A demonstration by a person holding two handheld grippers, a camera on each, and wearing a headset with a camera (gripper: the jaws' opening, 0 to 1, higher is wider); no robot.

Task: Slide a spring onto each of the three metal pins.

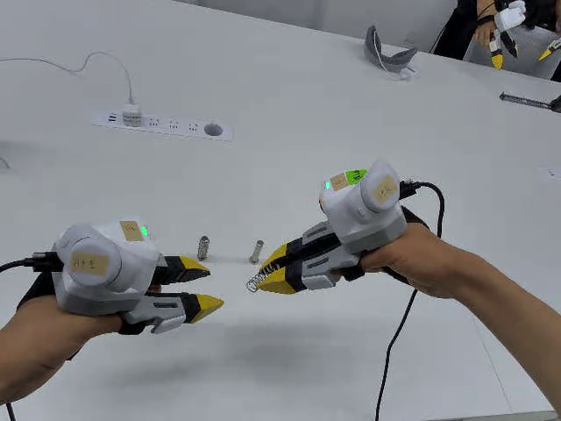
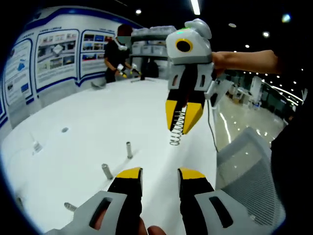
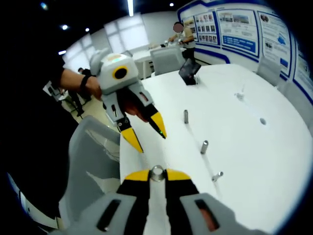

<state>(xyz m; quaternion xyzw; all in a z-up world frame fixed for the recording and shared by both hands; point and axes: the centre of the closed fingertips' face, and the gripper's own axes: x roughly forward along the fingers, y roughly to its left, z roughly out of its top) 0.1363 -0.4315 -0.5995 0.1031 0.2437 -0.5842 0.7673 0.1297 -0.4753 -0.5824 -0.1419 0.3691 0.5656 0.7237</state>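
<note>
My right gripper (image 1: 267, 274) hovers low over the white table (image 1: 289, 132), shut on a small steel spring (image 1: 255, 282) that sticks out past its yellow tips. That spring (image 2: 177, 129) hangs from the same gripper (image 2: 184, 116) in the left gripper view, and its coil end (image 3: 156, 173) sits between the jaws in the right gripper view. Two short metal pins (image 1: 257, 252) (image 1: 203, 247) stand just beyond the tips; the left one looks ribbed. Three pins (image 2: 129, 149) (image 2: 106, 171) (image 2: 70, 206) show in a row. My left gripper (image 1: 209, 288) is open and holds nothing.
A white power strip (image 1: 162, 124) with a plugged adapter lies at the back left. A grey curved object (image 1: 386, 54) sits at the far edge. Another person's hands with grippers (image 1: 504, 26) are at the top right. A black cable (image 1: 403, 324) trails from my right gripper.
</note>
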